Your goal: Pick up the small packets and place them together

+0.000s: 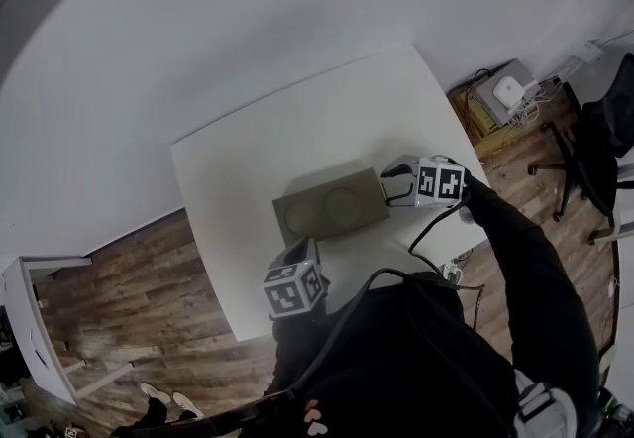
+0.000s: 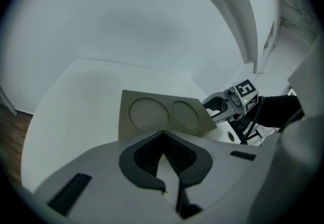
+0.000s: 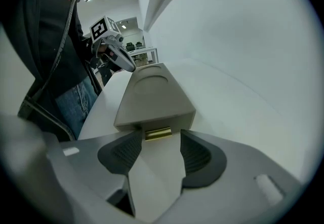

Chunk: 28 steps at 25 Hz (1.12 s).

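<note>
Head view: A white table stands against a pale wall over a wood-plank floor. A black office chair sits at 3 o'clock, a white device lies on the floor at 2 o'clock, and a white shelf unit stands at 8 o'clock. A grey-beige box with two round recesses lies at the table's centre. The right gripper is at the box's 3 o'clock end. The left gripper hangs at its 6 o'clock side.

Left gripper view: The left gripper has its dark pads meeting at the tips, with nothing between them. The box lies just beyond, at 12 o'clock. The right gripper is at the box's 3 o'clock corner, on the bare white table.

Right gripper view: The right gripper has its jaws spread wide apart. A small gold packet lies on the table between the tips, against the near wall of the box. Neither pad touches the packet. The left gripper shows at 11 o'clock, beside the person's jeans, and a lit room lies beyond.
</note>
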{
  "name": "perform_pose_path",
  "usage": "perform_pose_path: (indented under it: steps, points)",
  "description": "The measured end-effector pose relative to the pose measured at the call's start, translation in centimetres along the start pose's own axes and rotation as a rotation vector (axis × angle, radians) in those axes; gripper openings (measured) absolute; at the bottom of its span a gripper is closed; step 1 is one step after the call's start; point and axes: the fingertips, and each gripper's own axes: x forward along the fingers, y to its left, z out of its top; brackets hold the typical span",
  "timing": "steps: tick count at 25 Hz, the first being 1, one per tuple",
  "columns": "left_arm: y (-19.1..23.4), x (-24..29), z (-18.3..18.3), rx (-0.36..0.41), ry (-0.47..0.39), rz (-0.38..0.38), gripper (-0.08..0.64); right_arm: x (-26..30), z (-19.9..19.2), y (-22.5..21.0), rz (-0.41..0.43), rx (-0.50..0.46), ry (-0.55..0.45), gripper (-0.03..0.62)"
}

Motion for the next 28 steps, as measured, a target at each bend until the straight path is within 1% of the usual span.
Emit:
perform_pose_path:
  steps: [3, 9, 10, 11, 15, 21, 28]
  points:
    - [0.1, 0.2, -0.3, -0.009, 0.01, -0.002, 0.0, 0.4, -0.6, 0.4, 0.028, -0.041, 0.047, 0.206]
    - [-0.2, 0.4, -0.4, -0.004, 0.017, -0.022, 0.0, 1.0, -0.4, 0.3, 0.032, -0.105, 0.066, 0.201]
    - [-0.2, 0.4, -0.4, -0.004, 0.02, -0.027, 0.0, 1.1, -0.4, 0.3, 0.037, -0.112, 0.07, 0.179]
    - [-0.3, 0.5, -0.4, -0.006, 0.021, -0.031, 0.0, 1.1, -0.4, 0.3, 0.041, -0.116, 0.074, 0.169]
    - [-0.4, 0.4, -0.5, -0.016, 0.019, -0.034, -0.001, 1.0, -0.5, 0.3, 0.042, -0.12, 0.085, 0.167]
    - [-0.4, 0.4, -0.5, -0.053, -0.002, -0.062, -0.002, 1.1, -0.5, 0.3, 0.032, -0.125, 0.081, 0.166]
    - [-0.6, 0.5, -0.8, -0.032, 0.013, -0.051, -0.001, 0.8, -0.8, 0.2, 0.03, -0.125, 0.09, 0.166]
